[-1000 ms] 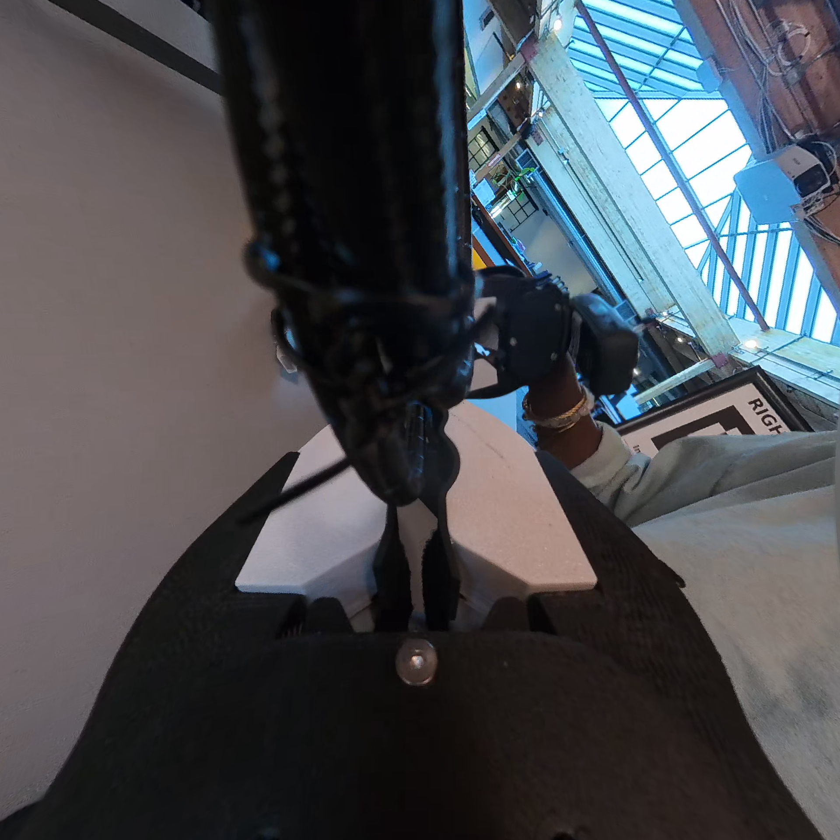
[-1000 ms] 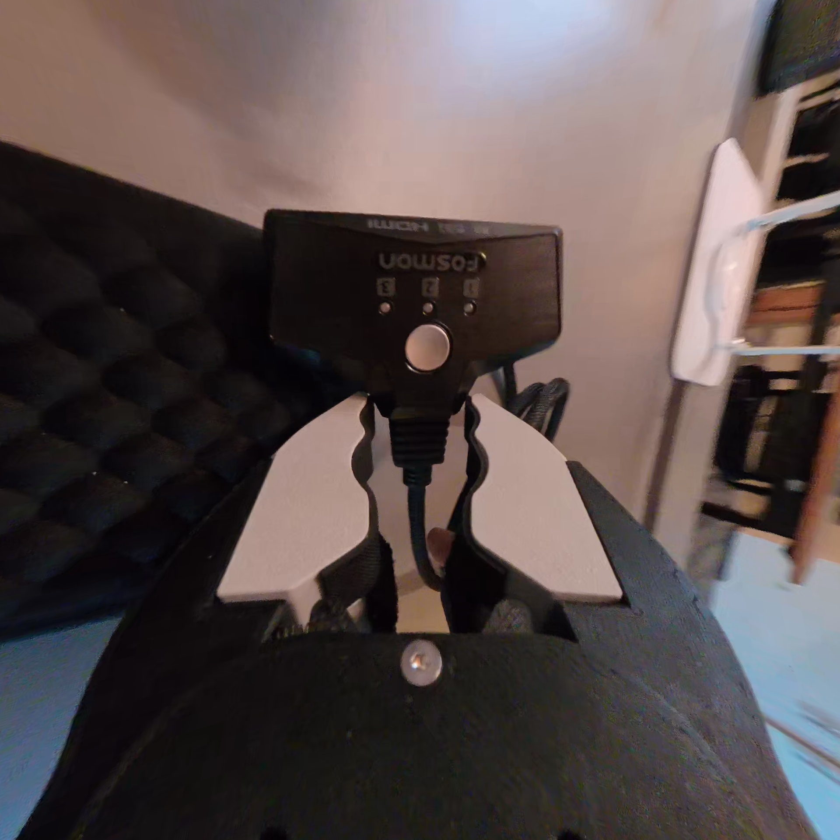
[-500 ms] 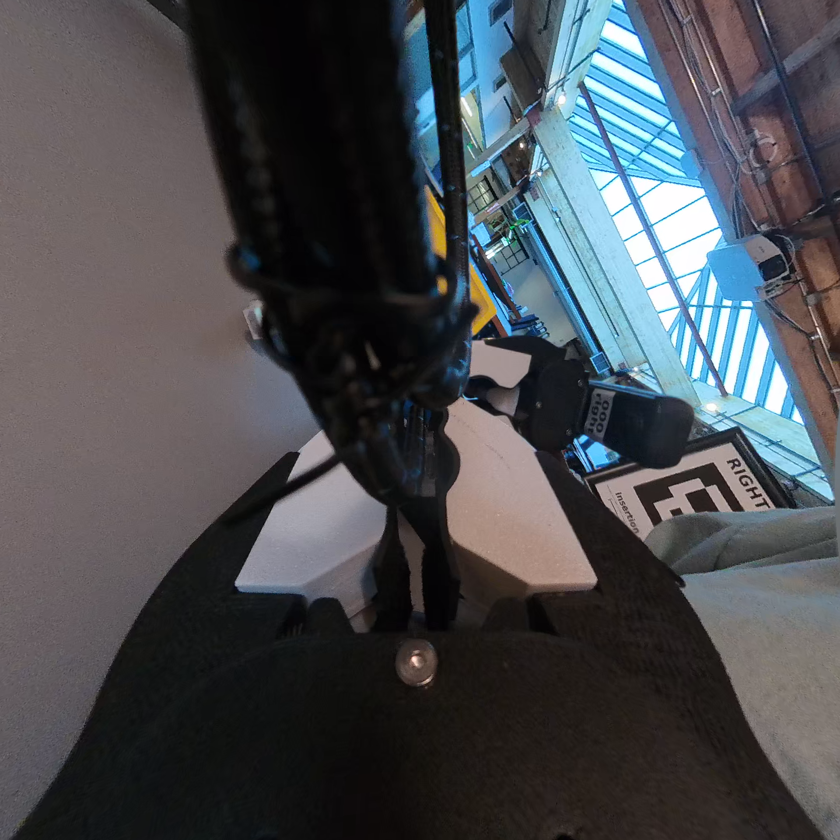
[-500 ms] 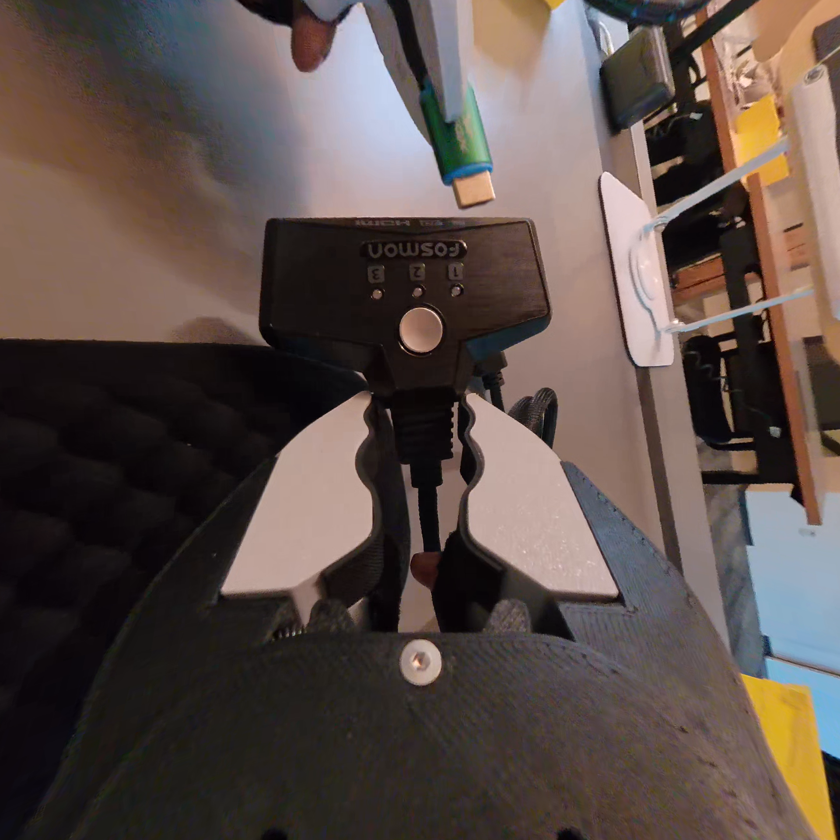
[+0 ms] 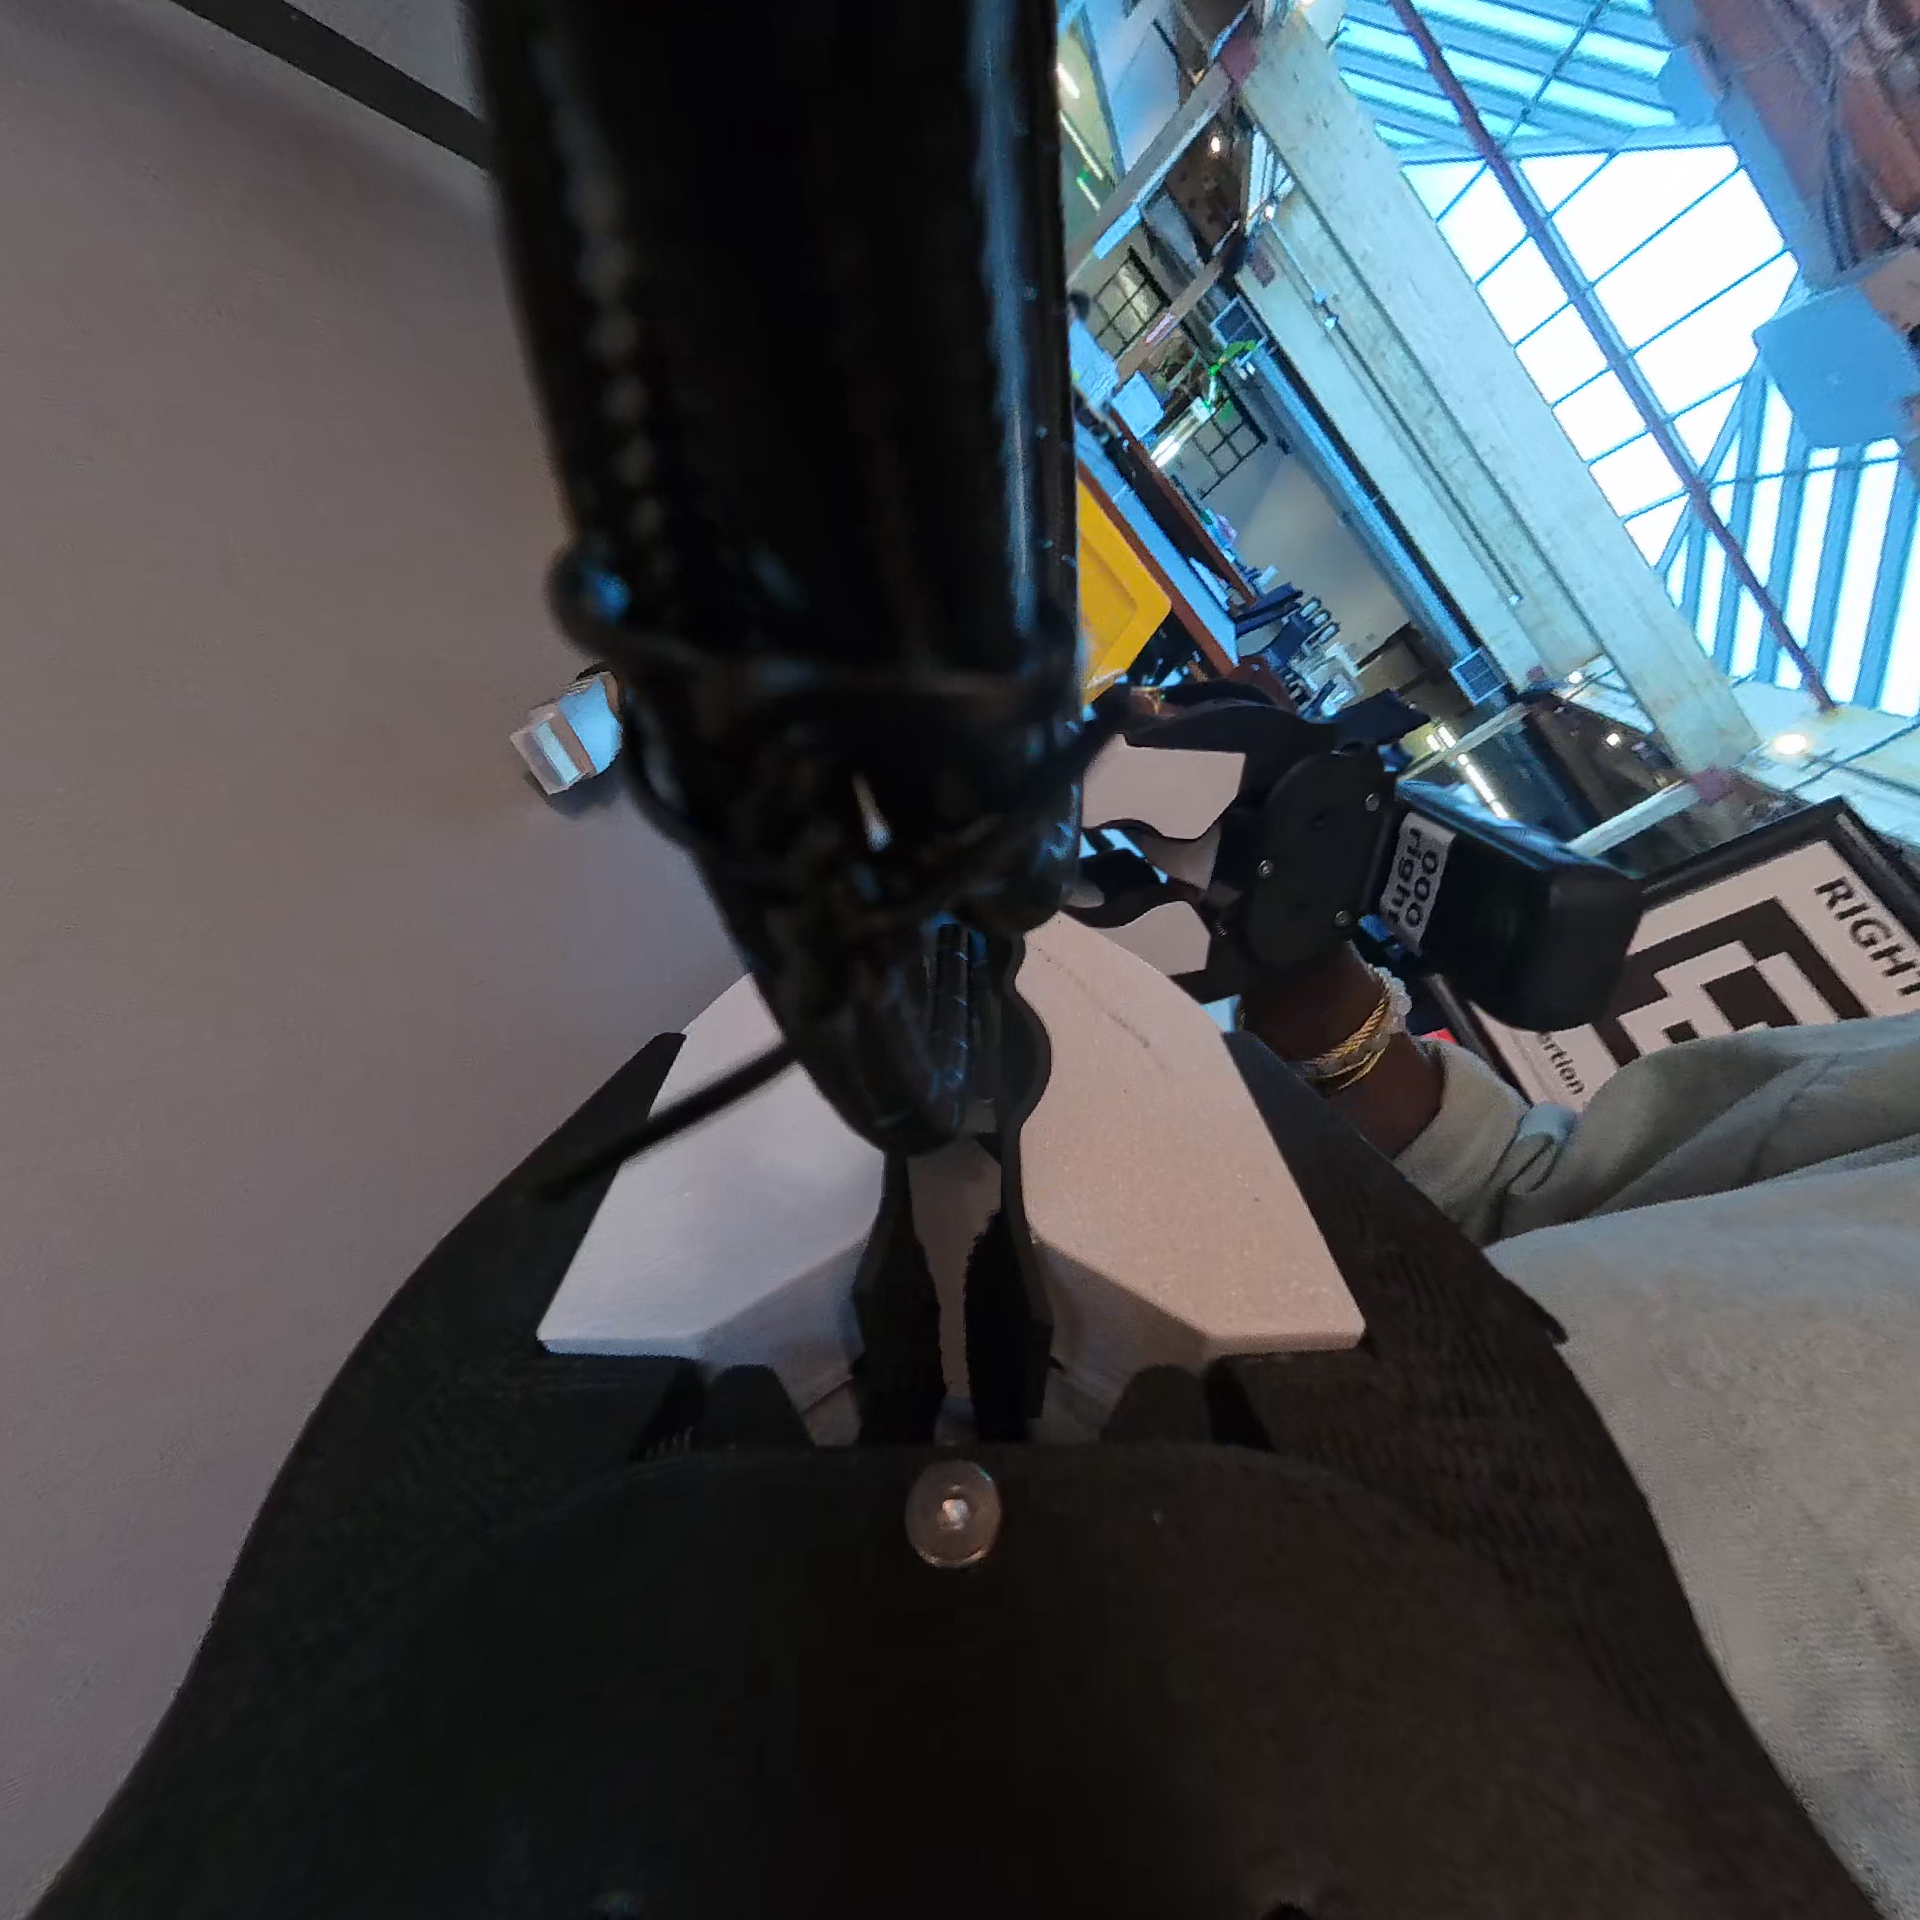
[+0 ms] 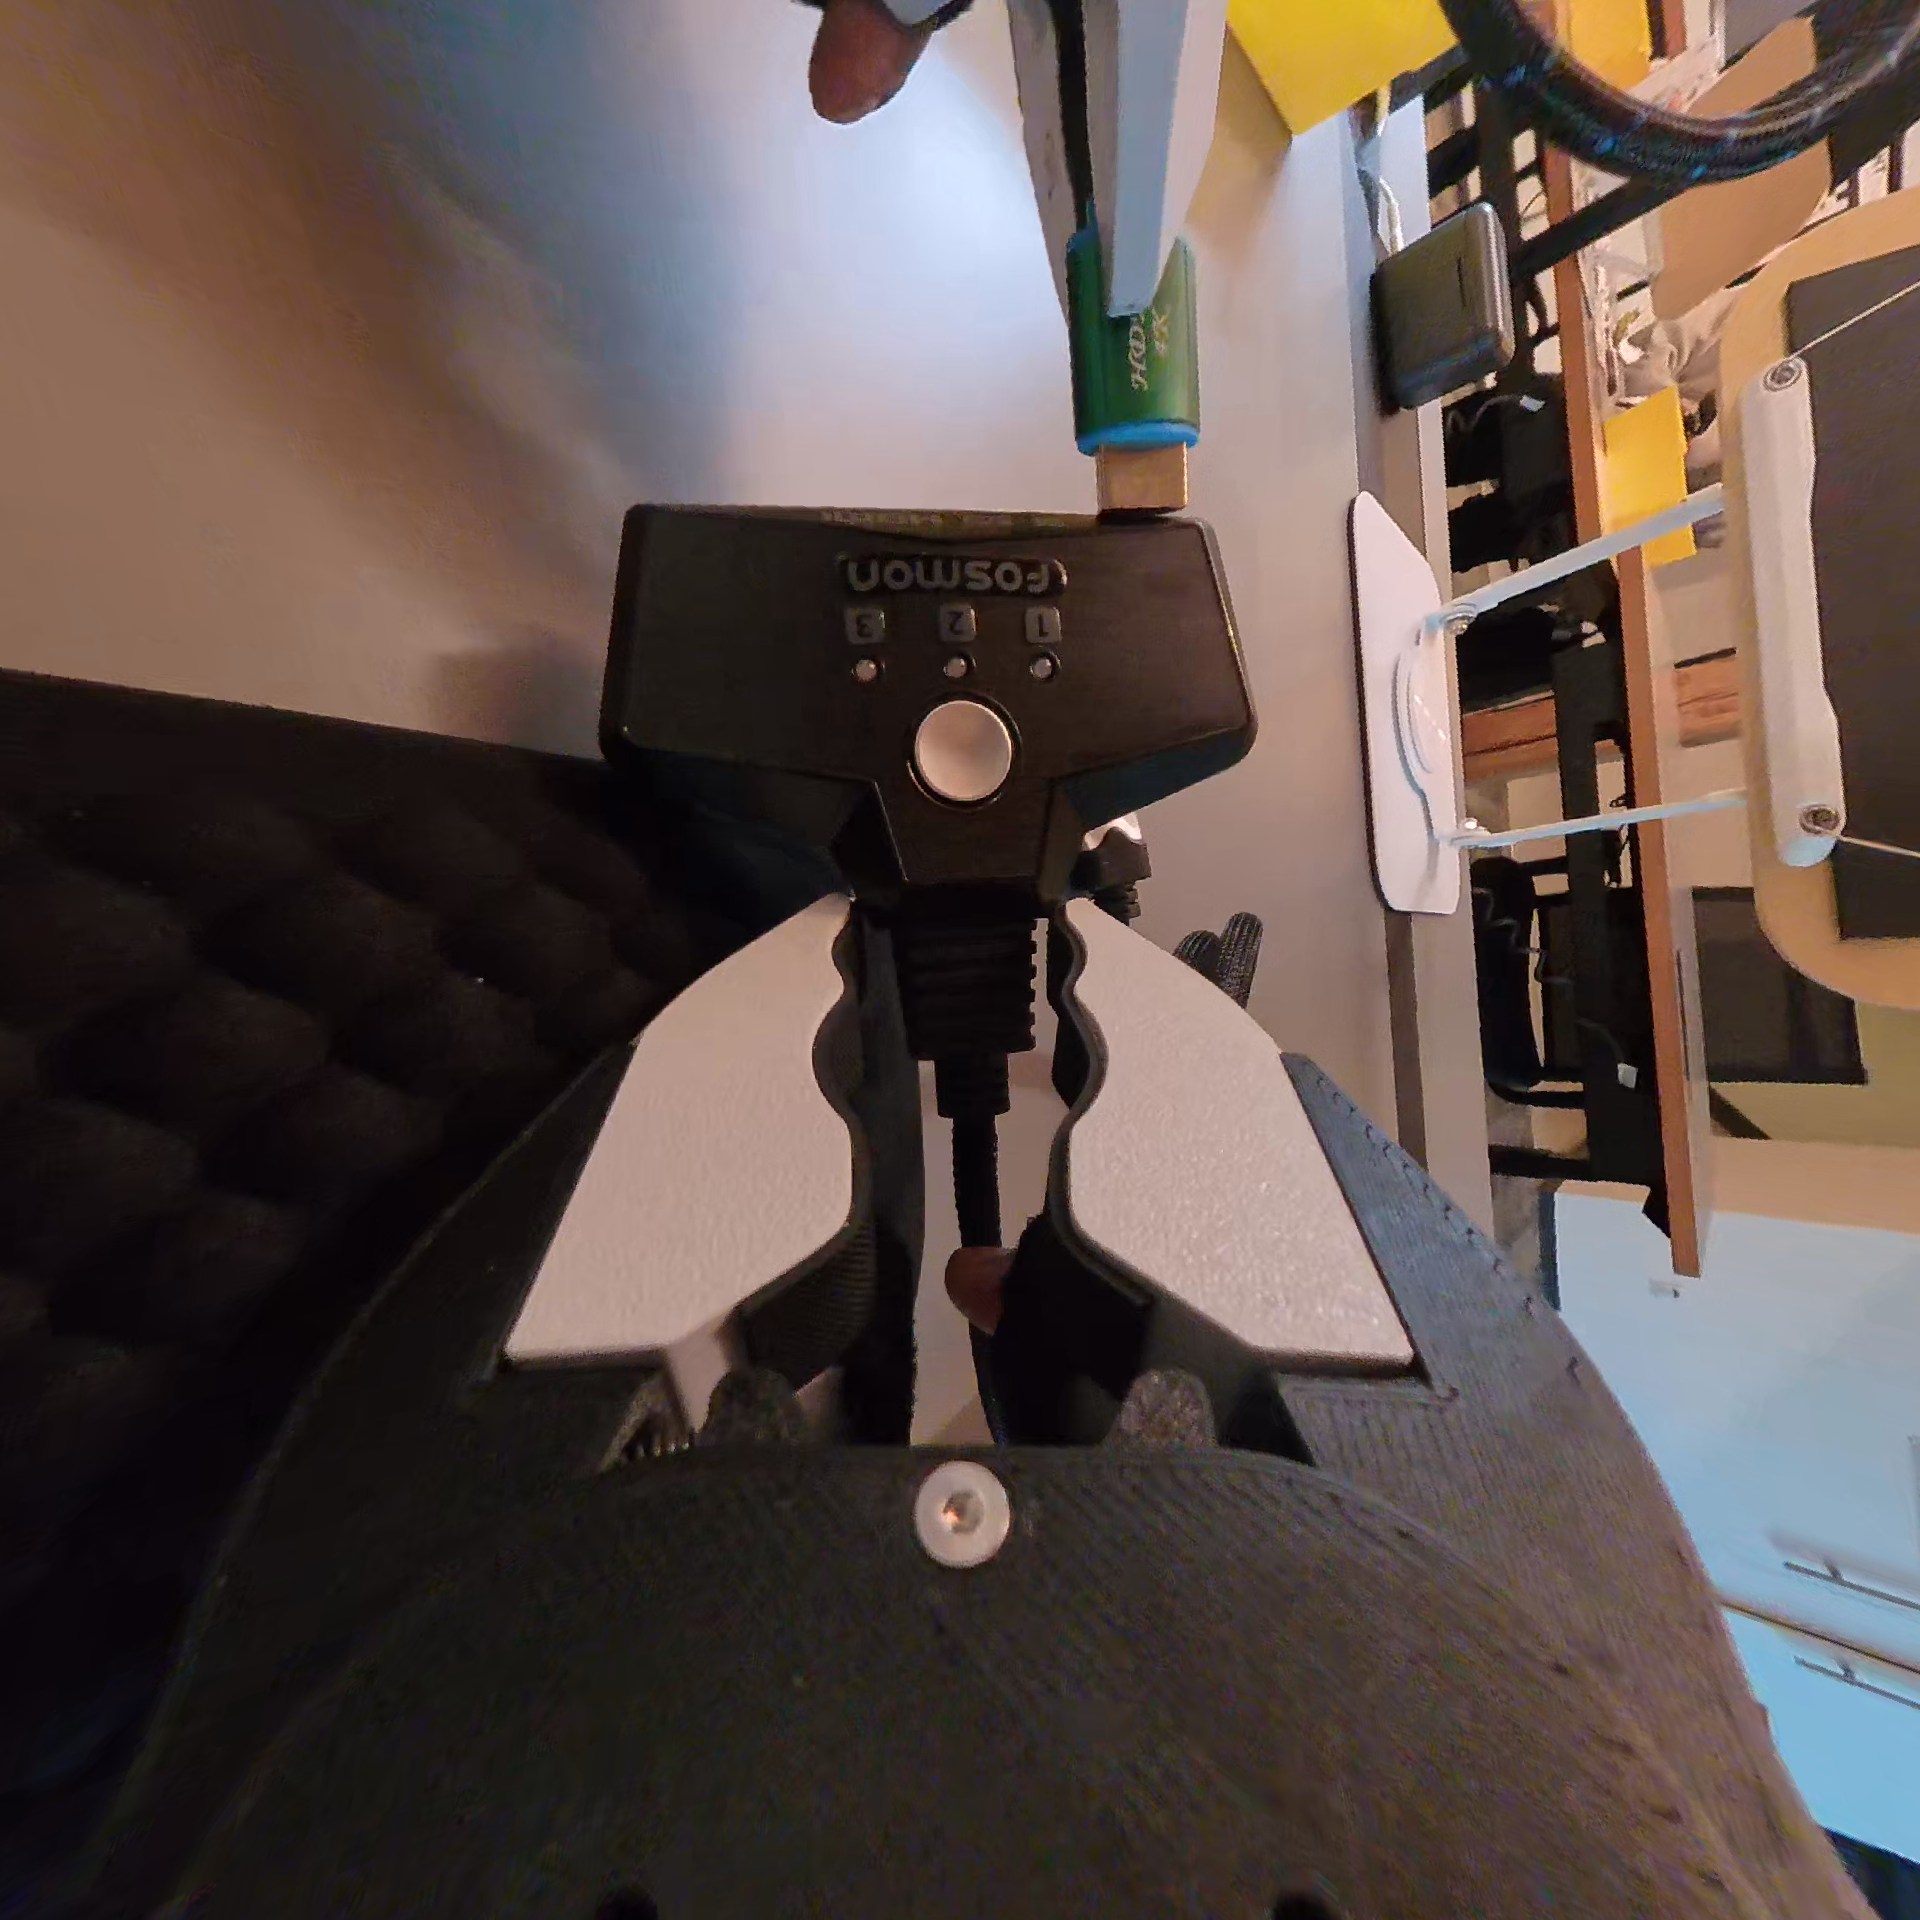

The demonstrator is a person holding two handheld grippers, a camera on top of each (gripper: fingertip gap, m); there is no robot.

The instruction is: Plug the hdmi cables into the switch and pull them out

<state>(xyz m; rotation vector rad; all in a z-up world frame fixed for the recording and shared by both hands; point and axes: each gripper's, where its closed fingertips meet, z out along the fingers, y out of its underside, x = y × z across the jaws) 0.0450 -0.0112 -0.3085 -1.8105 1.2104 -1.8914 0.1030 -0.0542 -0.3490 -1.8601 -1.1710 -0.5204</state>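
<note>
In the right wrist view my right gripper point(image 6: 961, 935) is shut on the ribbed cable neck of the black HDMI switch point(image 6: 925, 665) and holds it off the table. The left gripper's white fingers point(image 6: 1143, 156) come in from the top, shut on a green HDMI plug point(image 6: 1132, 353). Its gold tip point(image 6: 1143, 483) touches the switch's far edge at the right-hand port. In the left wrist view my left gripper point(image 5: 977, 997) is shut on the cable, whose black braided bundle point(image 5: 790, 416) hides the plug. The right gripper point(image 5: 1174, 862) shows beyond it.
A black ridged foam pad point(image 6: 260, 935) lies to the left on the grey table point(image 6: 416, 364). A white flat stand point(image 6: 1403, 707) and shelves are to the right. A small white connector point(image 5: 566, 732) lies on the table. A person's grey sleeve point(image 5: 1662, 1143) is at the right. Across from one pair of fingers to the other is roughly 9 cm.
The green plug has come down from just above the switch until its gold tip meets the far edge. The right gripper has kept hold of the switch.
</note>
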